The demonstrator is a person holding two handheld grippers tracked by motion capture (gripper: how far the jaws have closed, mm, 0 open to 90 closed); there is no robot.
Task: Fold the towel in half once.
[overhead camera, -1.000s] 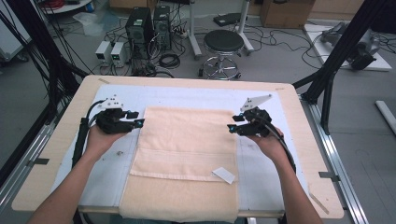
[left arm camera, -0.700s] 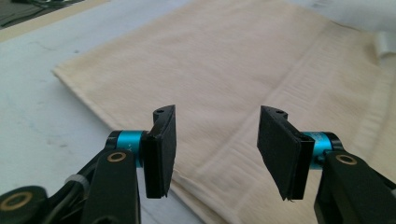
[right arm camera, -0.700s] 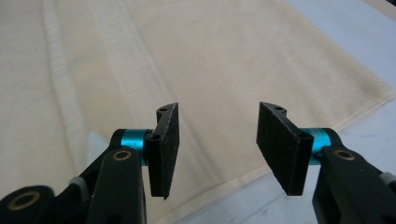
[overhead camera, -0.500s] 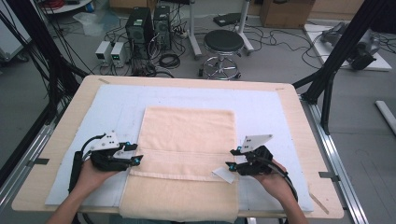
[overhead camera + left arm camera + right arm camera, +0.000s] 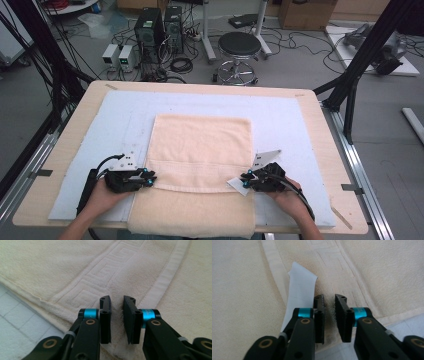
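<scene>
The left gripper [image 5: 117,315] had just been closing, its jaws pinched on the left edge of the folded towel [image 5: 200,150], and the right gripper [image 5: 329,315] likewise nipped the right edge beside a white label [image 5: 300,292]. The cream towel lay flat on the pale mat [image 5: 295,120] of the table [image 5: 70,130], its near end hanging over the front. It looked soft, light and limp, likely to sag between grips, so both folded edges together seemed the sound hold
</scene>
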